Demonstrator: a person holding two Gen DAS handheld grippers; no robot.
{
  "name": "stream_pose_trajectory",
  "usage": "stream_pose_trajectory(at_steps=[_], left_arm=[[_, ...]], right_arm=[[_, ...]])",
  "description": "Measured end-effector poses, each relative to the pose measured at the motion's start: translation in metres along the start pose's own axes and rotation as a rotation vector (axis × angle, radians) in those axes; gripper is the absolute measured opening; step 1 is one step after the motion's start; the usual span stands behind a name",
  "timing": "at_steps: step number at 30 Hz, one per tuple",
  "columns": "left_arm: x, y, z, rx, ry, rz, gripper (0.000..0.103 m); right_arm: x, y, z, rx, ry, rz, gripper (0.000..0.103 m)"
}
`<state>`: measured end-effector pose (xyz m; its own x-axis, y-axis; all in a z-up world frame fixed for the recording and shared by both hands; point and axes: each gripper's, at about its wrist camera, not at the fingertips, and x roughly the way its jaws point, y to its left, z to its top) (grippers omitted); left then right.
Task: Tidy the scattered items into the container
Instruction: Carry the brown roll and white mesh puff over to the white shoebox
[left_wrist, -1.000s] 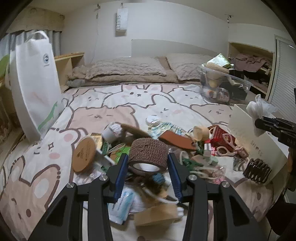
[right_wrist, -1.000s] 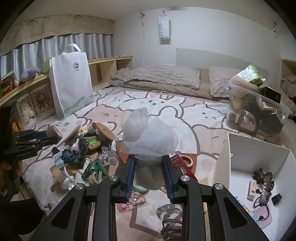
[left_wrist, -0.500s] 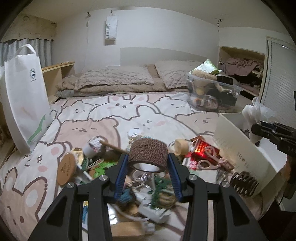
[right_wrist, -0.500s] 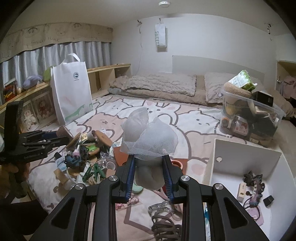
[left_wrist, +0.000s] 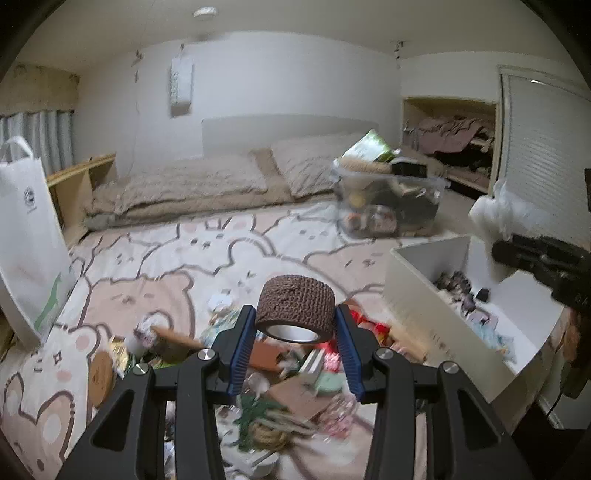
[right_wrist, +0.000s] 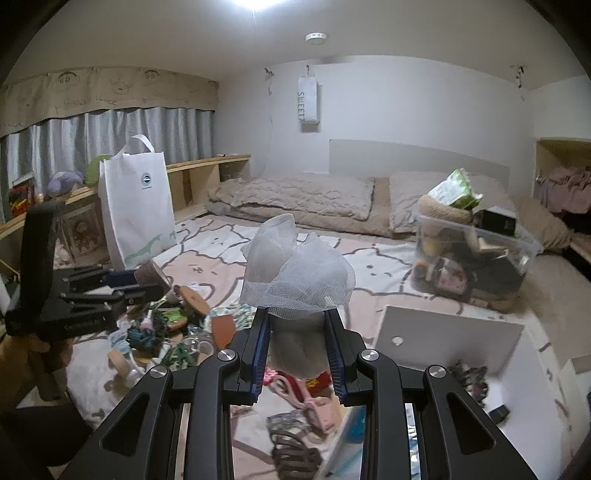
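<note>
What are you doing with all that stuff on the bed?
Tidying up. The left claw grips a brown roll of tape, and the right claw grips a white mesh puff. Both are held up above the messy pile, beside the white box, which already has a few things in it.

Both hands are up off the clutter pile (left_wrist: 280, 373) since a second ago. Left gripper (left_wrist: 295, 332) lifts the brown tape roll (left_wrist: 295, 308) and swings toward the white box (left_wrist: 417, 295). Right gripper (right_wrist: 298, 339) carries the white mesh bundle (right_wrist: 295, 266) higher, nearer the box too.
</note>
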<state>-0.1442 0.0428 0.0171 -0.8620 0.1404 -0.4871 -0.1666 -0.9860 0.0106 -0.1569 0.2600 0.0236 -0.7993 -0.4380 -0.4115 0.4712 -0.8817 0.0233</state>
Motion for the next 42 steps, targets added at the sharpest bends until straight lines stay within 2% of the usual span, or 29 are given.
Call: stream_pose_trajectory(at_steps=[9, 18, 22, 31, 36, 42], left_arm=[[0.003, -0.045, 0.026, 0.088, -0.032, -0.041, 0.043], [0.010, -0.086, 0.055, 0.097, -0.084, -0.115, 0.043], [0.012, -0.107, 0.065, 0.121, -0.102, -0.151, 0.043], [0.014, -0.146, 0.078, 0.135, -0.114, -0.233, 0.043], [0.011, -0.154, 0.086, 0.100, -0.137, -0.274, 0.043], [0.014, -0.164, 0.087, 0.077, -0.144, -0.307, 0.043]], right_arm=[[-0.019, -0.023, 0.020, 0.008, -0.037, -0.048, 0.030], [-0.034, -0.049, 0.041, -0.006, -0.061, -0.138, 0.030], [-0.040, -0.068, 0.043, 0.046, -0.068, -0.162, 0.030], [-0.039, -0.110, 0.025, 0.198, -0.025, -0.206, 0.030], [-0.038, -0.131, 0.017, 0.264, 0.002, -0.231, 0.029], [-0.023, -0.145, -0.002, 0.261, 0.101, -0.278, 0.030]])
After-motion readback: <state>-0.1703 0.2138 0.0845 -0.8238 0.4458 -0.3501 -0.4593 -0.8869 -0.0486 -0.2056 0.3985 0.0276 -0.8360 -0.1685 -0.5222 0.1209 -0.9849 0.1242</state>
